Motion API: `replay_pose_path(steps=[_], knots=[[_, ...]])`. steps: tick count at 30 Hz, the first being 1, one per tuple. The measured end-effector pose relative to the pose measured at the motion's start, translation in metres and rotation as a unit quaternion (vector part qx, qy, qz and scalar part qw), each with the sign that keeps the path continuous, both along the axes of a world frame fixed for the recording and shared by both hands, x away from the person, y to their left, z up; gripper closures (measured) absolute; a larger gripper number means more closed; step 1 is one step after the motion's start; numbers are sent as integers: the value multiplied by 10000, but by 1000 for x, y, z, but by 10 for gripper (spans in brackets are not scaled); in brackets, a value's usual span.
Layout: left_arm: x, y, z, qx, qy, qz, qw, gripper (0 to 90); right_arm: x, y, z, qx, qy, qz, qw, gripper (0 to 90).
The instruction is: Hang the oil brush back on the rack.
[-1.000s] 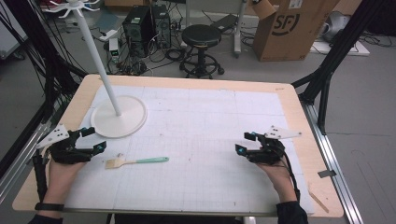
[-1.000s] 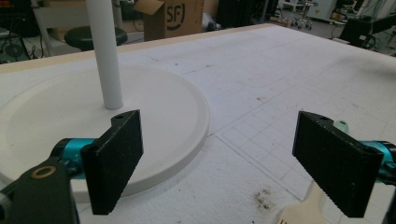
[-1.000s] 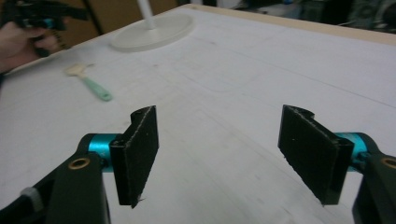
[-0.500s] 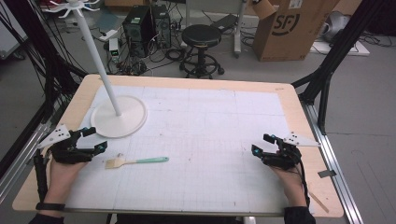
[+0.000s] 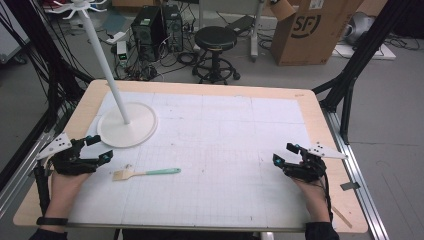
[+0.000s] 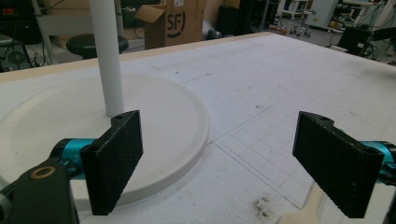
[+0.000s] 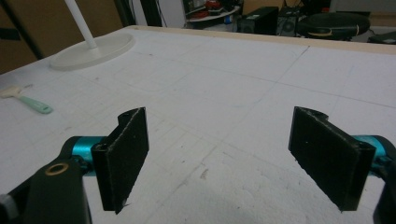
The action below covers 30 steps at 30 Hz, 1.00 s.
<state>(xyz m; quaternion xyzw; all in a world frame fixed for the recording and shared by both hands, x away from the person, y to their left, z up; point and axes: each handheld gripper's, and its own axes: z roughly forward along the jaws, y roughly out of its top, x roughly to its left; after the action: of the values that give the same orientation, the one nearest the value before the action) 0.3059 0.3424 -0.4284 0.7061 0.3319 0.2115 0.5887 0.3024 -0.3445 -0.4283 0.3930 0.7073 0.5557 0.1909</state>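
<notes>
Both claws stand wide open and hold nothing. My left claw (image 5: 95, 149) sits low at the near left of the bench, its black ribbed pads (image 6: 114, 161) spread apart, with the round white base of the pole stand (image 6: 154, 116) straight ahead of it. At the bottom right of the left gripper view, just by the right-hand pad, I can see the pale bristle end of the small pastry brush with the mint-green handle (image 5: 145, 173). From the high view, that brush lies flat on the white gridded bench (image 5: 240, 130), near my left claw and slightly toward me and the centre, bristles pointing at the claw, handle pointing away toward the middle. It is clear of the stand's base but not far from it.

My right claw (image 5: 288, 156) rests well apart at the near right, equally spread, aimed across the open grid; its own view catches the brush (image 7: 25, 100) far off to the left.

I judge the brush is the thing to pick up, and the left claw is the nearer one. What worries me: the brush is thin and lies flat, so pads coming down too high would close on air or skate it across the mat. Closing on the bristles would let it droop. Swinging inward carelessly could knock the white upright pole (image 5: 107, 67) or its base.
</notes>
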Motion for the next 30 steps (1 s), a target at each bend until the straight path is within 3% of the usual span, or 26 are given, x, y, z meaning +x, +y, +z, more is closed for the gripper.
replay_pose_path(steps=[9,20,26,30], knots=[[0,-15,3,187,3,-304,9994,130,-3,-8,-1,26,22,-71,10000,192],[1,-27,1,145,63,-711,9973,131,-2,-8,-3,-33,47,-46,10000,192],[2,-39,0,289,211,-1069,9936,131,-1,-7,-3,-80,45,-24,10000,193],[3,-51,-3,542,294,-1256,9902,132,-1,-7,-3,-98,40,-17,9999,193]])
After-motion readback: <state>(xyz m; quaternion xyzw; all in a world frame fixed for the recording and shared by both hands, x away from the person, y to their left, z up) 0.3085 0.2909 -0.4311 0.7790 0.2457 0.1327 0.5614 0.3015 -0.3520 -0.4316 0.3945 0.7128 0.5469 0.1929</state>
